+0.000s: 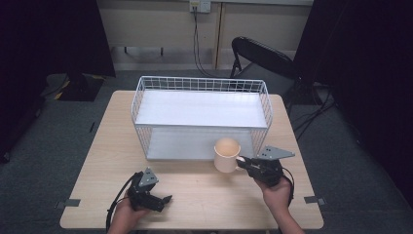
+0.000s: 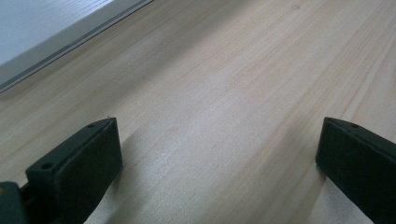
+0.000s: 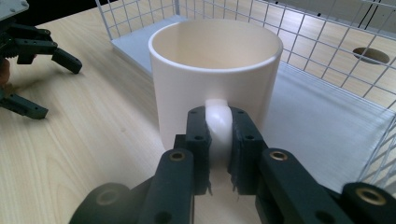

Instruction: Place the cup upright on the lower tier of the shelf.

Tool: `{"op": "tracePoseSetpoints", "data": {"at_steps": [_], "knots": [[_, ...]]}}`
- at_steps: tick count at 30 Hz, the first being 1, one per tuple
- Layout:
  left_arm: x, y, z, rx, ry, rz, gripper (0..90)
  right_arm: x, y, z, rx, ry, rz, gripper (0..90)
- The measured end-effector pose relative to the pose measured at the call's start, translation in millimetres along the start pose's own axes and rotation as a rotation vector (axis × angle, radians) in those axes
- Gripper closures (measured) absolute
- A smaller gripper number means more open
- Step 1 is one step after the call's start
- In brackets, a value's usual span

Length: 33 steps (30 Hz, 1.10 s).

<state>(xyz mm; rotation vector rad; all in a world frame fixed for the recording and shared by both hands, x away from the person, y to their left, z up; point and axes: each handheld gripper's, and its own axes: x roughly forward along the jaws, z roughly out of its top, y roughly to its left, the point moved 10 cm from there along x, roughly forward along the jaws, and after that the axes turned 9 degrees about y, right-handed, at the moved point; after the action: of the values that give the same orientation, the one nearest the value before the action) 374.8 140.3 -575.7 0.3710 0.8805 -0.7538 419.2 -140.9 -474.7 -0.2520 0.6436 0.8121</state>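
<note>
Cream ceramic mug (image 3: 215,79), empty and upright, stands on the desk (image 1: 195,190) at 4 o'clock of the white wire basket (image 1: 202,114). Right tongs (image 3: 218,140) pinch its handle; keep that grip firm and level when lifting, while left tongs (image 2: 219,158) rest wide open at 7 o'clock
</note>
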Motion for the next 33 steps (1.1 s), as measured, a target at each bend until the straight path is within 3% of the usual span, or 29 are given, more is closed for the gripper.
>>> {"op": "tracePoseSetpoints", "data": {"at_steps": [33], "knots": [[-0.1, 0.1, 0.0, 0.000, 0.000, -0.001, 0.0, 29.0, 5.1, 26.6, -0.003, -0.028, -0.039, 80.3]]}}
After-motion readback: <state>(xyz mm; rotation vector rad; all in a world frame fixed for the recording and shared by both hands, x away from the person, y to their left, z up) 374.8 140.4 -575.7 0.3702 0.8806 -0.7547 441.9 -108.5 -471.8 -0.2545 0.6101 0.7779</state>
